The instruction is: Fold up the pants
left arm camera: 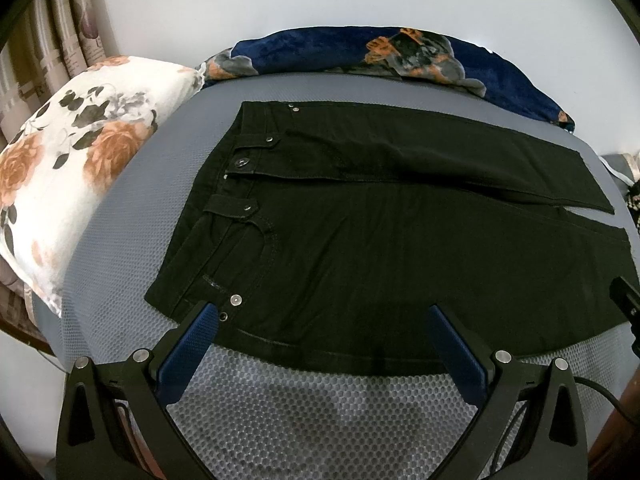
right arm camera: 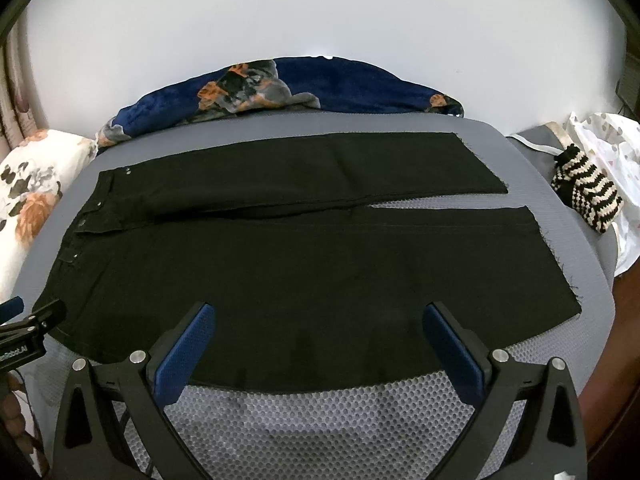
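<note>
In your left wrist view, your left gripper (left arm camera: 322, 320) stands spread wide with nothing between its blue pads (left arm camera: 188, 354), poised over the near edge of the black pants (left arm camera: 360, 248). The pants lie flat on the grey mesh mat (left arm camera: 280, 420) straight ahead of the fingers, waistband off to the left of the tool, legs running right. A floral pillow (left arm camera: 68, 184) sits far left, a navy blanket (left arm camera: 360, 56) beyond the pants. In your right wrist view, your right gripper (right arm camera: 318, 318) is likewise spread and empty above the near leg's edge. The hems end to its right, a striped knit item (right arm camera: 586, 192) lying further right.
</note>
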Action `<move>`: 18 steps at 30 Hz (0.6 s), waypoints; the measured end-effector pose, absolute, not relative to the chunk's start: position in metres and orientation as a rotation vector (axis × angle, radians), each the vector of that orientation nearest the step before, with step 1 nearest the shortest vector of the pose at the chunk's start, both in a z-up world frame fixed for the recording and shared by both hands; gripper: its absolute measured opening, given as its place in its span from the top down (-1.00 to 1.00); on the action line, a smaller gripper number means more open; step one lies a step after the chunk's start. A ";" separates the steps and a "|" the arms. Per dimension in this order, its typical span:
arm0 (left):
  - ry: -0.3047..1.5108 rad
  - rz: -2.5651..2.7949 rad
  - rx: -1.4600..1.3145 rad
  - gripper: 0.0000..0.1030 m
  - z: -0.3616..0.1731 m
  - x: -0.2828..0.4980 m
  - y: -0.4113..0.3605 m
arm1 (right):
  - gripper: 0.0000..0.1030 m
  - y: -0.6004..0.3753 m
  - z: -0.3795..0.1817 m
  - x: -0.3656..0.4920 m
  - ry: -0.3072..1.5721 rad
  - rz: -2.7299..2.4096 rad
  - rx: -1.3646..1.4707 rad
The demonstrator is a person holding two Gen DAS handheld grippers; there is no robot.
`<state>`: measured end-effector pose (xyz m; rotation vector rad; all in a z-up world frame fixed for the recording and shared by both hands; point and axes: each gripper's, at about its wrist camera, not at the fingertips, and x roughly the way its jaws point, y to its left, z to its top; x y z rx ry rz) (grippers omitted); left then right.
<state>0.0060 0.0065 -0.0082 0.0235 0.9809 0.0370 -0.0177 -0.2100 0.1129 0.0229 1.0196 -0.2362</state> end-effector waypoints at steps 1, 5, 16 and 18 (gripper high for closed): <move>0.981 0.039 0.025 -1.00 -0.008 0.006 0.006 | -1.00 -0.210 0.113 -0.018 1.020 -0.235 0.024; 0.983 0.038 0.023 -1.00 -0.009 0.006 0.006 | -1.00 -0.210 0.112 -0.017 1.023 -0.233 0.030; 0.986 0.015 -0.039 -1.00 -0.008 0.037 0.030 | -1.00 -0.227 0.109 -0.002 1.002 -0.170 0.213; 0.962 0.030 -0.051 -1.00 -0.002 0.050 0.042 | -1.00 -0.227 0.108 0.005 0.987 -0.178 0.161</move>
